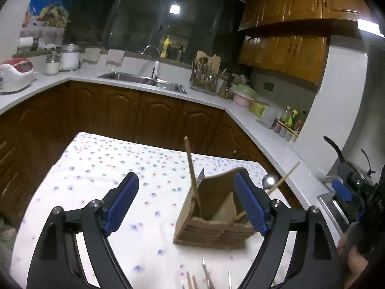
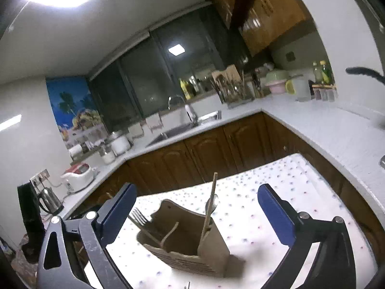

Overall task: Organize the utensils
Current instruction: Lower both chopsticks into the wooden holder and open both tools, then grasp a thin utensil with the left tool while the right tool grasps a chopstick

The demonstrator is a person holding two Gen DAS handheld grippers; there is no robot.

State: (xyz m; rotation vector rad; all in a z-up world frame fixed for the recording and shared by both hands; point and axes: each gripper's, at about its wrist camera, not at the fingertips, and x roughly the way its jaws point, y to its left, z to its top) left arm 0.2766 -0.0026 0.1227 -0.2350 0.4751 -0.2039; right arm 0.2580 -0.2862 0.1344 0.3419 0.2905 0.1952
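Observation:
A brown cardboard utensil holder stands on a table with a dotted white cloth. A fork, an upright wooden chopstick, a spoon and a slanting chopstick stick out of it. My left gripper is open just short of the holder, with nothing between its pads. Several loose utensils lie on the cloth near the bottom edge. The right wrist view shows the holder with the fork and chopstick. My right gripper is wide open and empty in front of it.
An L-shaped white counter over brown cabinets runs behind the table, with a sink, a rice cooker, a utensil rack and bottles. A kettle stands at the left. The table's far edge is close.

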